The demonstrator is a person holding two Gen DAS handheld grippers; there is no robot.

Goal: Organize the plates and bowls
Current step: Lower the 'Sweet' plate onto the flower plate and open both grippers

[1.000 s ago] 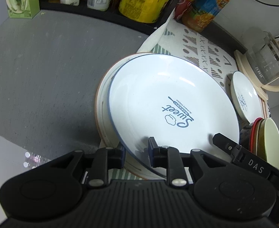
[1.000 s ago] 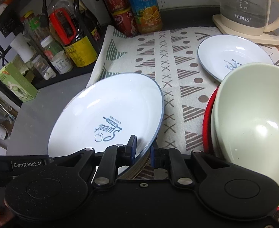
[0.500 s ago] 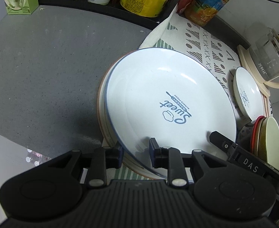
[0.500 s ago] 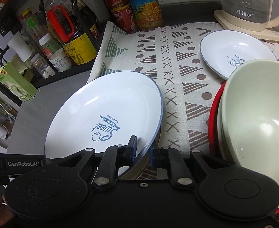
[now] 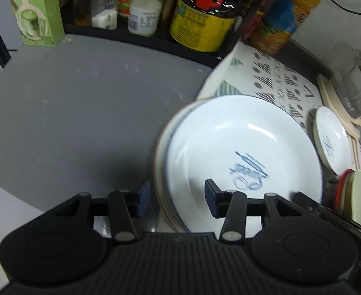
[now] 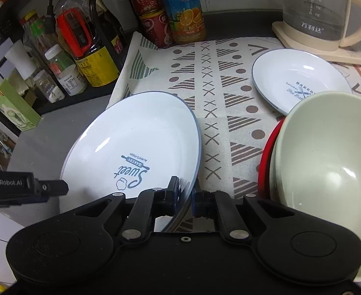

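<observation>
Plate stiff, slick, breakable; we pinch its near rim in right tongs, left tongs wide.

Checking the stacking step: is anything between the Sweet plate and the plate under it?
Nothing visible. The Sweet plate sits right over the brown-rimmed plate, whose edge shows on its left. The right gripper pinches its rim; the left gripper is open.
</observation>
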